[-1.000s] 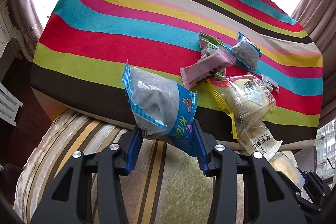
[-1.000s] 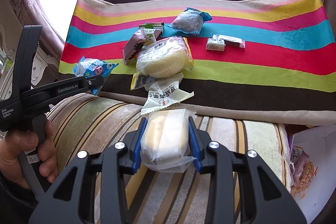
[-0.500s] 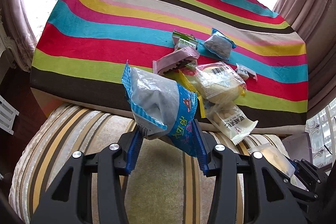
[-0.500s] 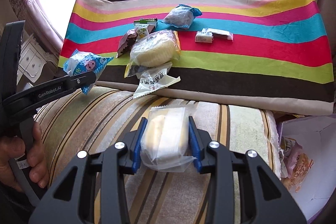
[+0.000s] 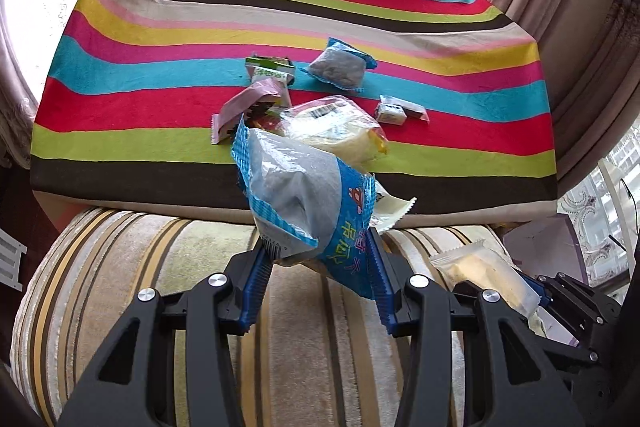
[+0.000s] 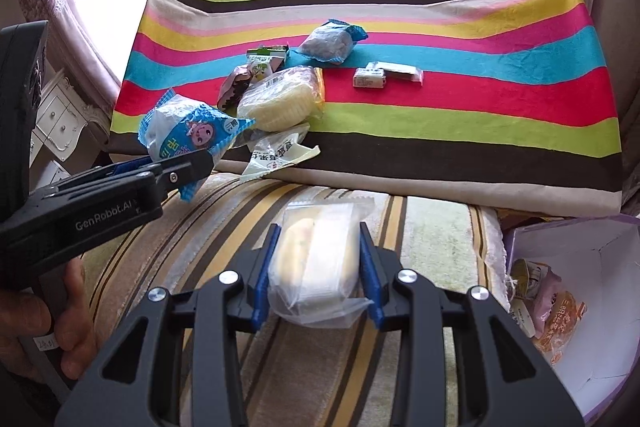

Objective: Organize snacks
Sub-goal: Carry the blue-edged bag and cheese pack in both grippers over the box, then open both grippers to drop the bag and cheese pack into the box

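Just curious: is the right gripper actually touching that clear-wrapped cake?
Touching. The right wrist view shows the right gripper with both blue pads pressed against the cake wrapper's sides.

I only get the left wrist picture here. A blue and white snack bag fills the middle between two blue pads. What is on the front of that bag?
Observer: The right wrist view shows the blue and white bag from its other side: a pink cartoon face is printed on it.
Operator: At my right edge I see a pale packet. Is it just lying there?
Observer: No. The right gripper is clamped on that clear cake packet, one pad on each side.
Operator: Where might these snacks go?
Observer: I can't say for sure, but a pale purple box stands open to the right of the striped cushion, with a few wrapped snacks already inside.
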`<act>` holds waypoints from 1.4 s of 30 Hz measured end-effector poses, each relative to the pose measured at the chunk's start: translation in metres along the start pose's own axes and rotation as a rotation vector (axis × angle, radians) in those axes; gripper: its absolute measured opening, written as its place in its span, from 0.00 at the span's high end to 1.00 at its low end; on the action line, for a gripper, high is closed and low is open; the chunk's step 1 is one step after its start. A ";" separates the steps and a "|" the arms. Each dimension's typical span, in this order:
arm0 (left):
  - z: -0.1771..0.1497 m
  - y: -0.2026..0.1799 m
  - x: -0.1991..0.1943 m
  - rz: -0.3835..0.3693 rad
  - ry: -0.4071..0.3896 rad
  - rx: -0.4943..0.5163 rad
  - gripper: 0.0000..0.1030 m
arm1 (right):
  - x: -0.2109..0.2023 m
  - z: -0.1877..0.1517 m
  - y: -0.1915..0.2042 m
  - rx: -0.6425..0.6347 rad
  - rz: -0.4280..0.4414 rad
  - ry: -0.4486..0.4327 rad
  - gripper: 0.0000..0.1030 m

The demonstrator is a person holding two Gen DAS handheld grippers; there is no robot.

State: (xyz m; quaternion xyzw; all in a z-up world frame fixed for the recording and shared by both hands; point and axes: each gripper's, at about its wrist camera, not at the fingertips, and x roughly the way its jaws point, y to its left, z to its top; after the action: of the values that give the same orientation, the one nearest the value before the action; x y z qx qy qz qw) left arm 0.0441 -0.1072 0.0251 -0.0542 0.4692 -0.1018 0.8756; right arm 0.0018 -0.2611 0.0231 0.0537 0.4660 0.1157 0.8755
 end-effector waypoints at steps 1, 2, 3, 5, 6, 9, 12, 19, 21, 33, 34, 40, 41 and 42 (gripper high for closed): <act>0.000 -0.006 0.001 -0.006 0.003 0.010 0.58 | -0.002 -0.001 -0.004 0.012 0.003 -0.005 0.64; -0.001 -0.011 0.002 -0.011 0.005 0.022 0.58 | -0.005 -0.001 -0.009 0.027 0.006 -0.010 0.64; -0.001 -0.018 0.002 -0.016 0.005 0.037 0.58 | -0.007 -0.002 -0.015 0.042 0.007 -0.015 0.64; -0.002 -0.031 0.005 -0.025 0.007 0.065 0.58 | -0.011 -0.003 -0.027 0.071 0.005 -0.026 0.64; -0.002 -0.038 0.006 -0.028 0.010 0.078 0.58 | -0.013 -0.004 -0.034 0.086 0.005 -0.033 0.64; -0.003 -0.059 0.012 -0.032 0.019 0.119 0.58 | -0.020 -0.005 -0.056 0.133 -0.005 -0.055 0.64; -0.004 -0.081 0.018 -0.034 0.029 0.166 0.58 | -0.029 -0.007 -0.084 0.188 -0.036 -0.079 0.64; -0.006 -0.142 0.031 -0.067 0.041 0.306 0.58 | -0.045 -0.029 -0.164 0.357 -0.105 -0.118 0.64; -0.008 -0.159 0.036 -0.081 0.051 0.341 0.58 | -0.049 -0.036 -0.182 0.391 -0.118 -0.130 0.64; -0.026 -0.238 0.063 -0.143 0.138 0.525 0.58 | -0.063 -0.070 -0.259 0.561 -0.201 -0.164 0.64; -0.027 -0.243 0.065 -0.147 0.148 0.533 0.58 | -0.064 -0.071 -0.263 0.571 -0.205 -0.167 0.64; -0.034 -0.264 0.075 -0.169 0.185 0.584 0.58 | -0.066 -0.084 -0.278 0.619 -0.223 -0.170 0.63; -0.035 -0.267 0.075 -0.172 0.187 0.587 0.58 | -0.066 -0.085 -0.279 0.623 -0.224 -0.167 0.63; -0.035 -0.269 0.076 -0.176 0.190 0.591 0.58 | -0.065 -0.086 -0.280 0.626 -0.226 -0.165 0.62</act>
State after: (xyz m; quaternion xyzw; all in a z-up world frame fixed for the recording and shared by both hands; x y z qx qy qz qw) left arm 0.0215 -0.3864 -0.0050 0.1718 0.4924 -0.3133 0.7936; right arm -0.0622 -0.5495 -0.0296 0.2769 0.4097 -0.1352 0.8586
